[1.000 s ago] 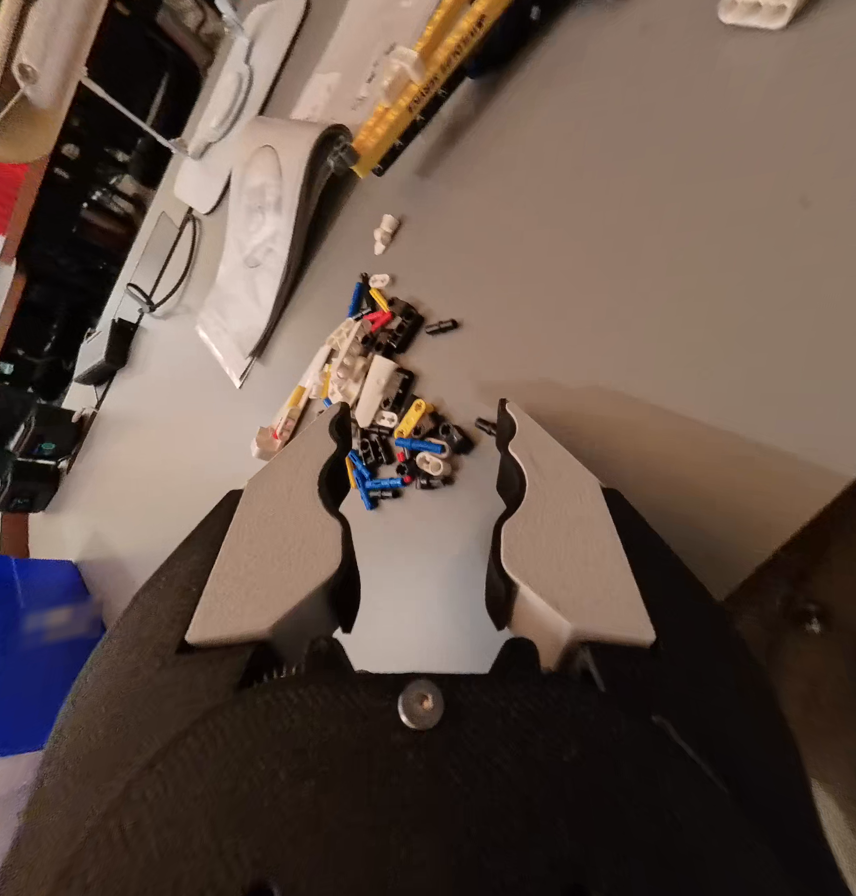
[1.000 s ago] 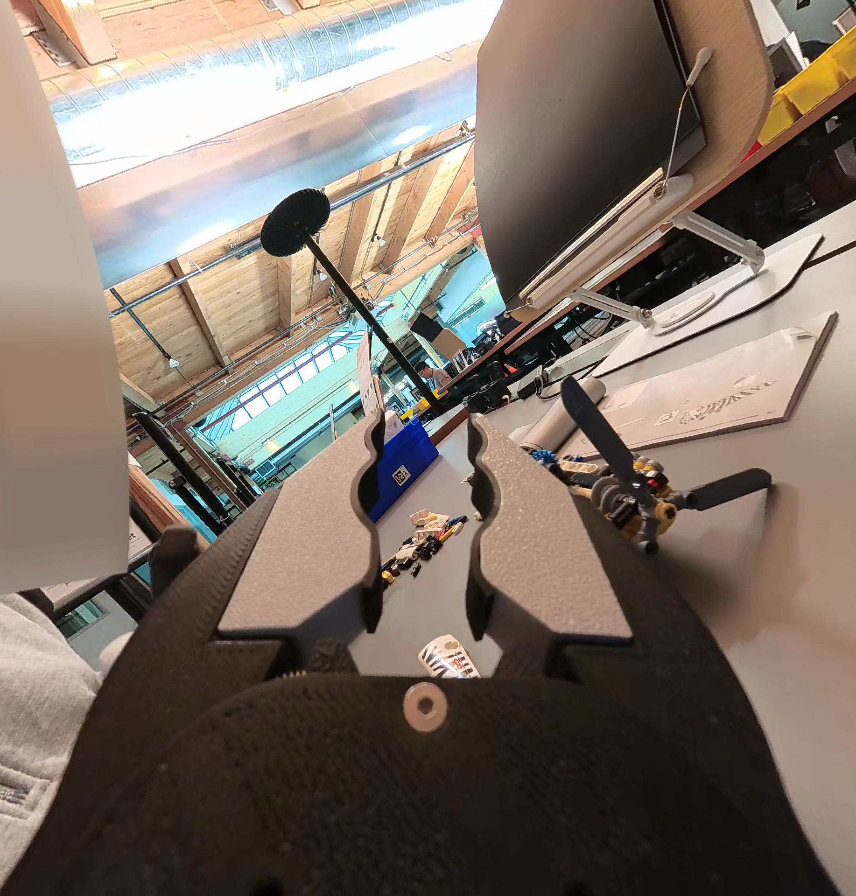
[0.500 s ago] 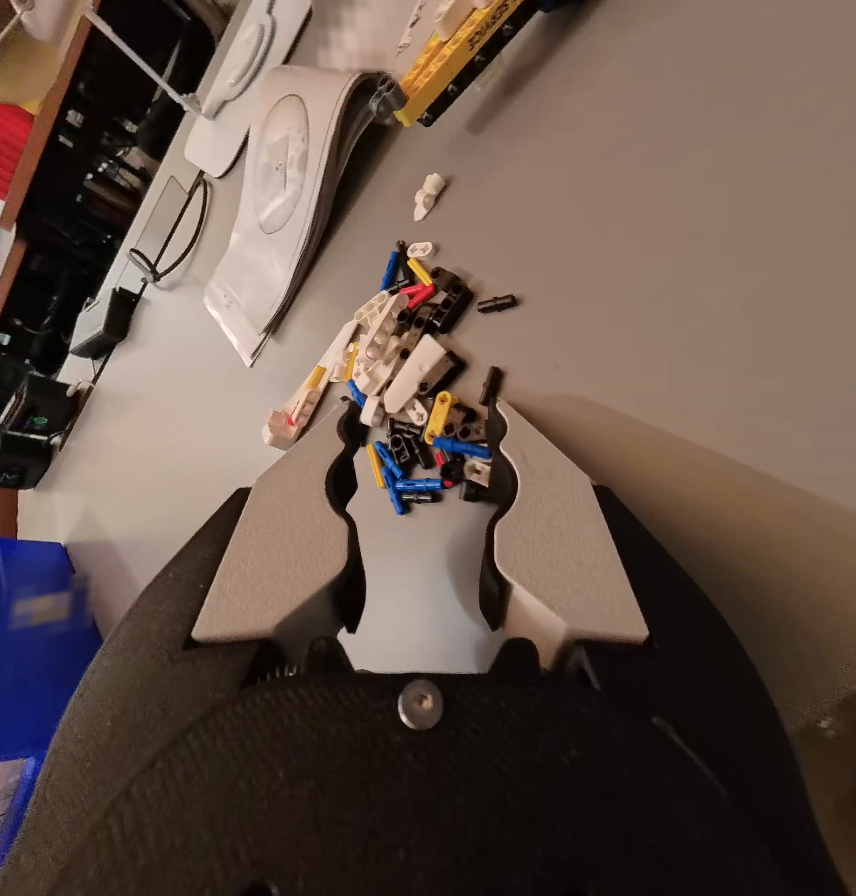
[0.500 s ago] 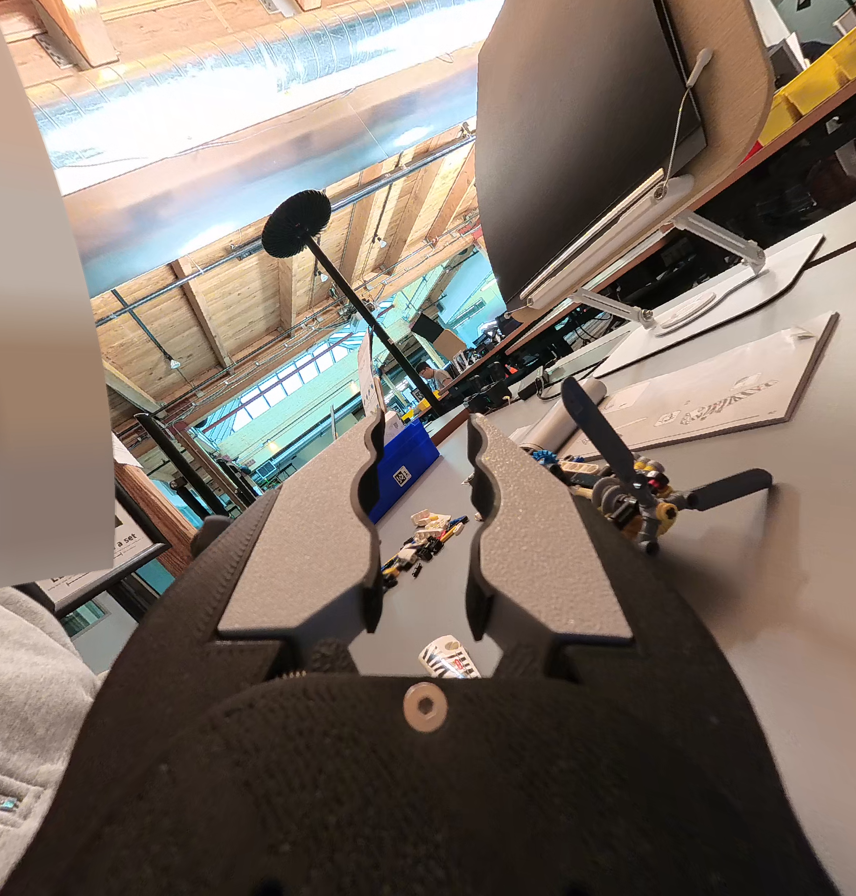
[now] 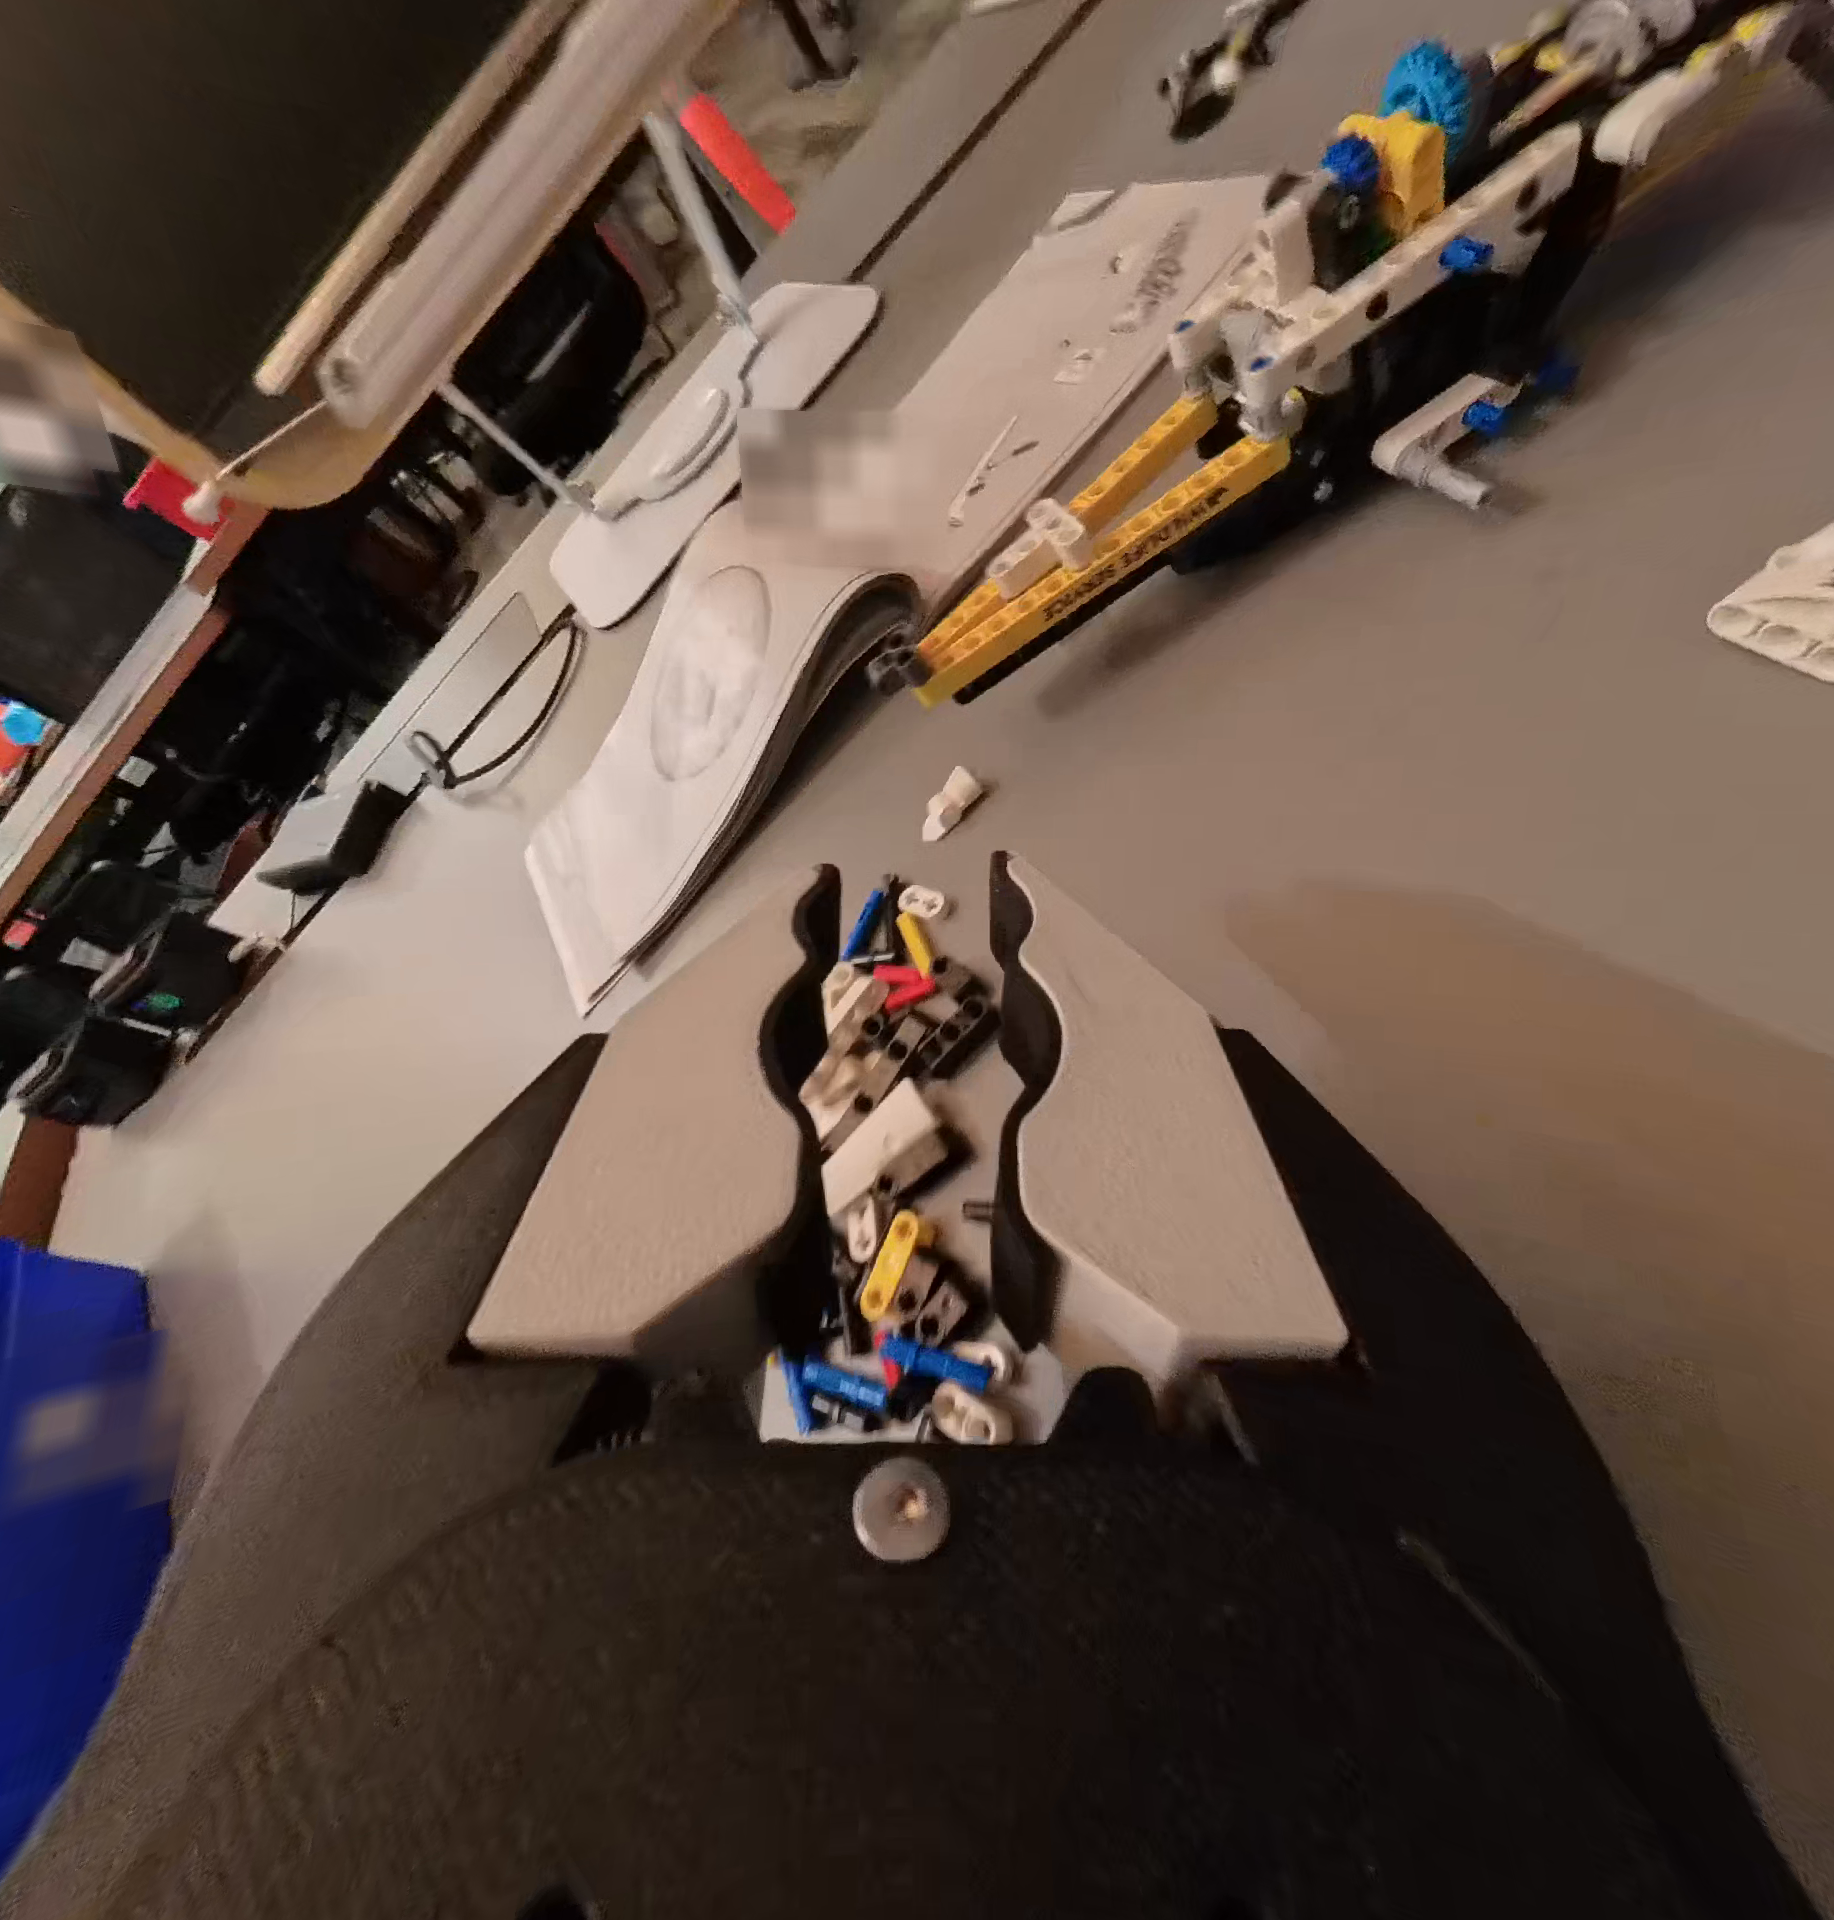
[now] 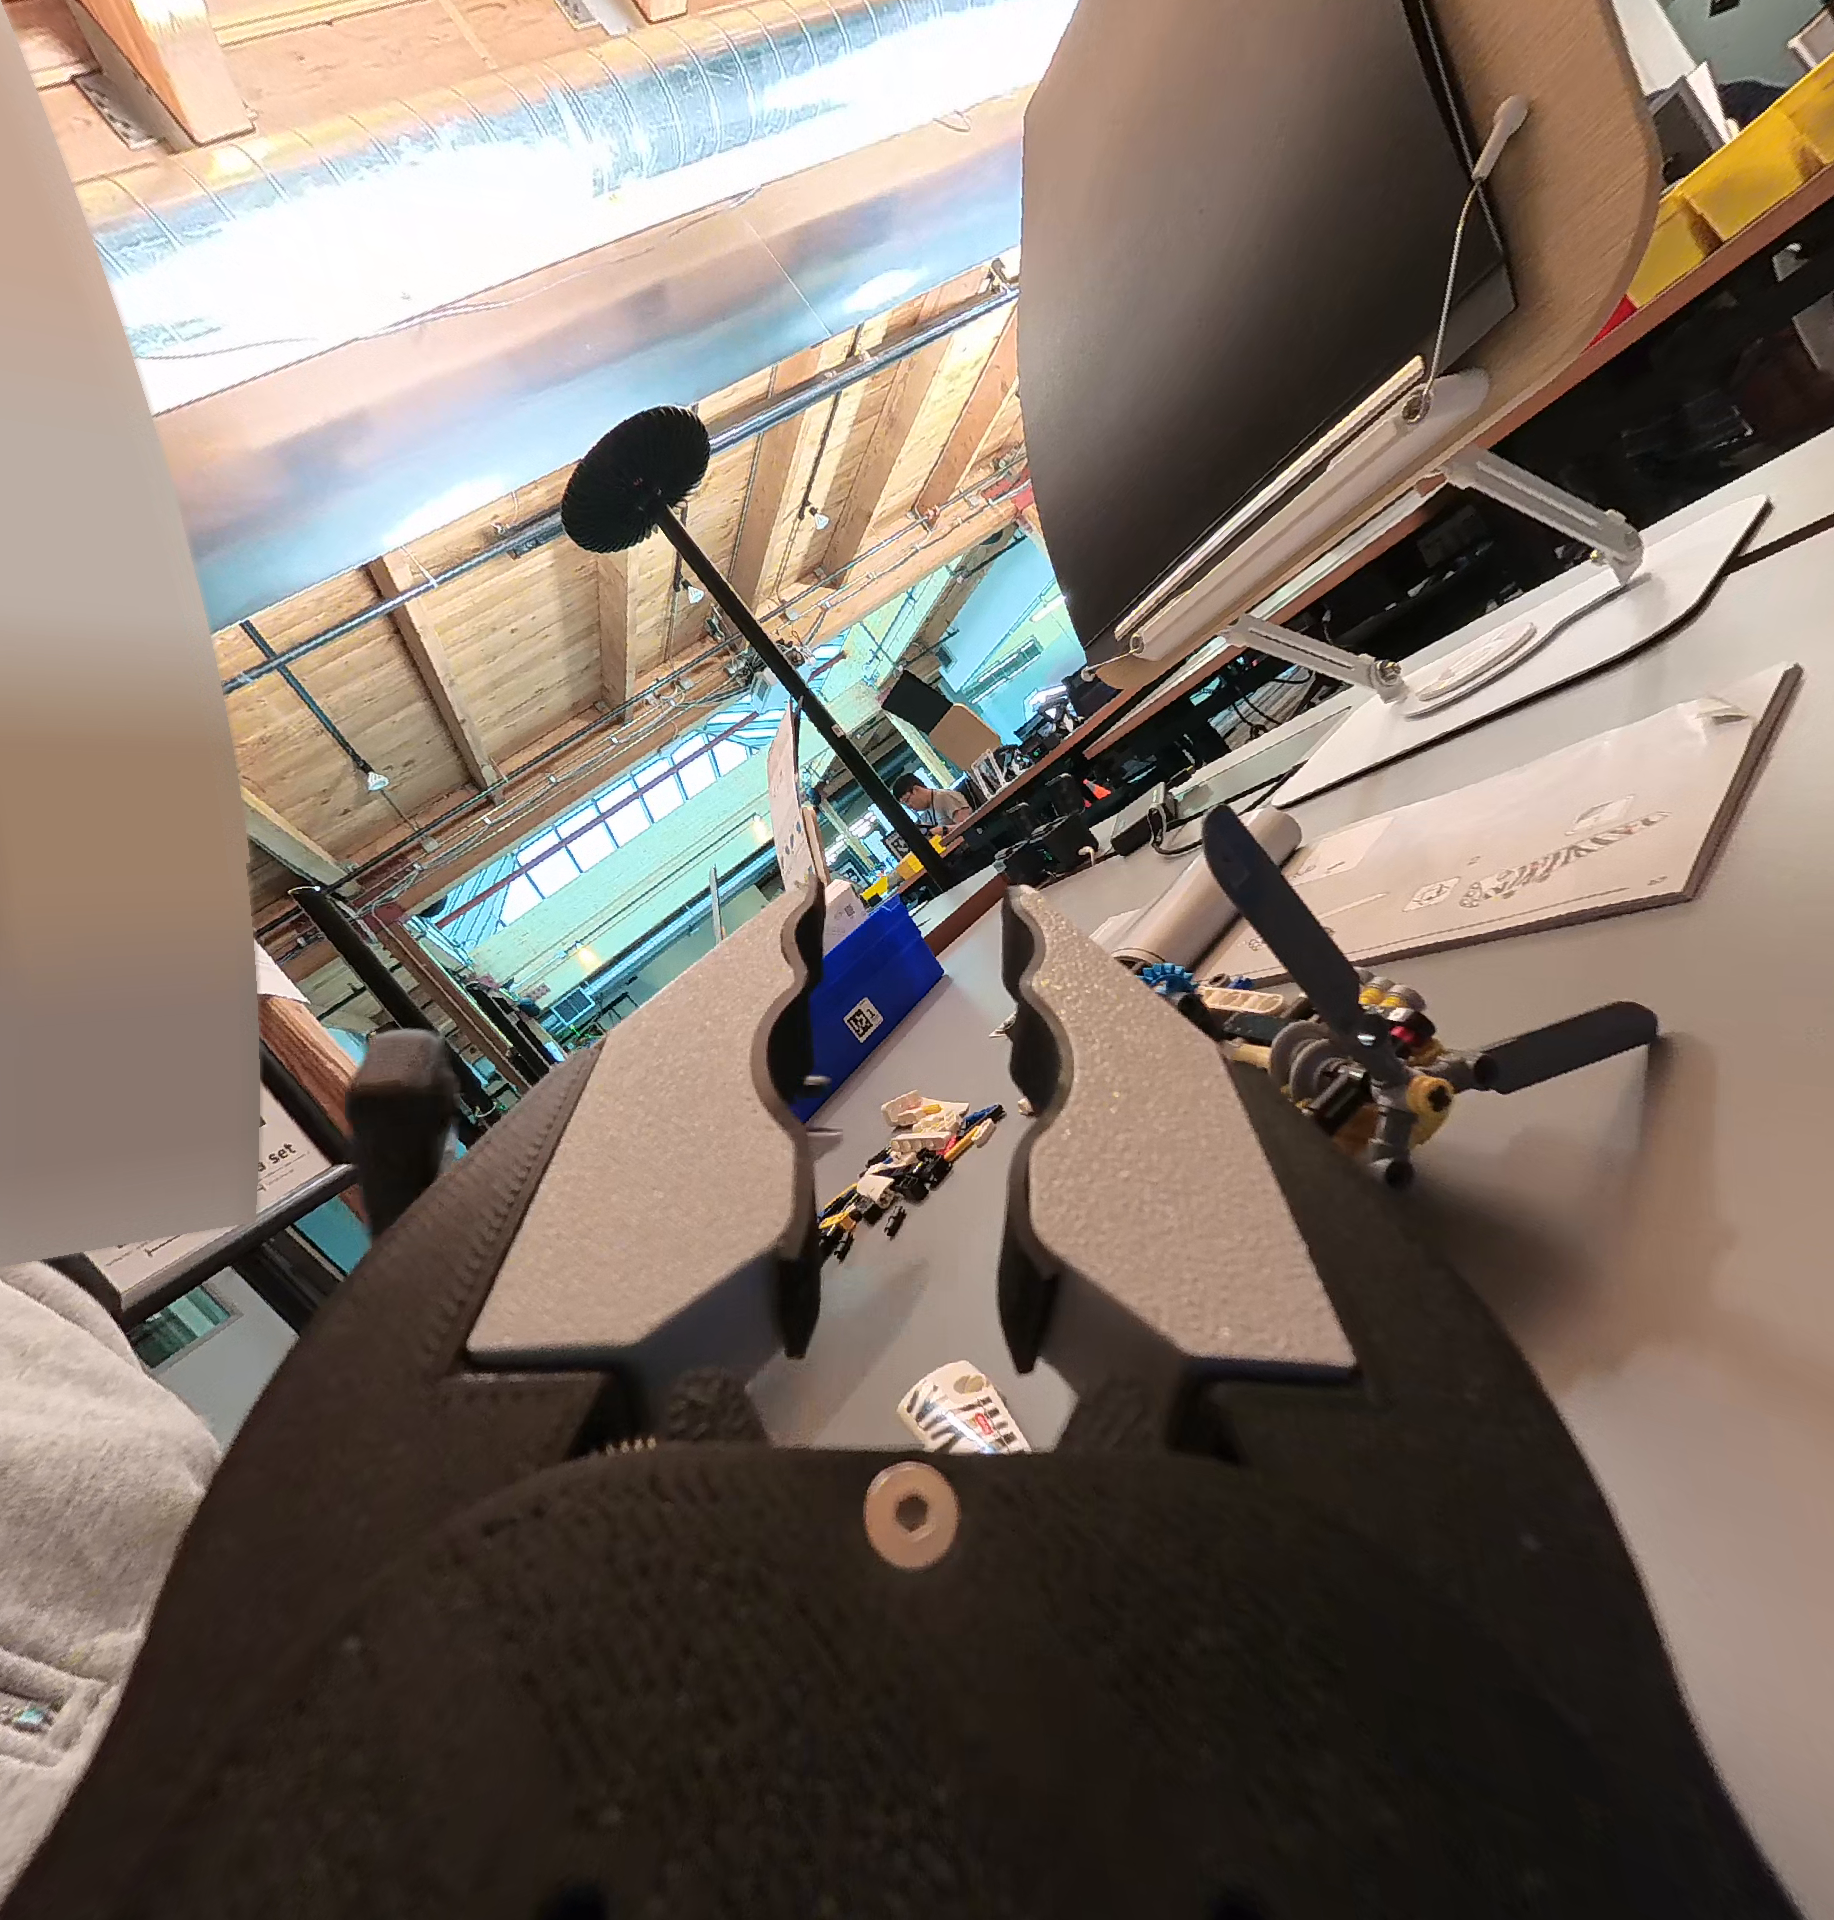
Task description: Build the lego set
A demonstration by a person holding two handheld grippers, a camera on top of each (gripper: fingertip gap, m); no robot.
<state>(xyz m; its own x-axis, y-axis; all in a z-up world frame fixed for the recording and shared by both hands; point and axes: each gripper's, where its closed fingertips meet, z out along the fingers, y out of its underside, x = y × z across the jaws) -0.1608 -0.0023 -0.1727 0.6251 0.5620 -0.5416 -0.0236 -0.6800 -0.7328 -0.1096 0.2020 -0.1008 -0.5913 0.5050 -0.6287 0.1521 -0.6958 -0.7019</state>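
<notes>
My left gripper (image 5: 913, 883) hovers spread over the loose parts pile (image 5: 897, 1132), gripping nothing. My right gripper (image 6: 913, 914) is likewise spread and empty. Beyond the pile, the partly built model (image 5: 1308, 343) sits unfinished; much assembly remains.

I see a grey surface (image 6: 1671, 1299) under a wooden beamed ceiling (image 6: 539, 644) with a silver duct (image 6: 497, 229); daylight comes through far windows (image 6: 601, 862); a dark monitor (image 6: 1235, 270) stands at the surface's far edge.

My right gripper (image 6: 911, 1049) hangs parted and empty over the desk (image 6: 1578, 1299); loose lego pieces (image 6: 913, 1153) ahead, propeller model (image 6: 1349, 1049) right.
</notes>
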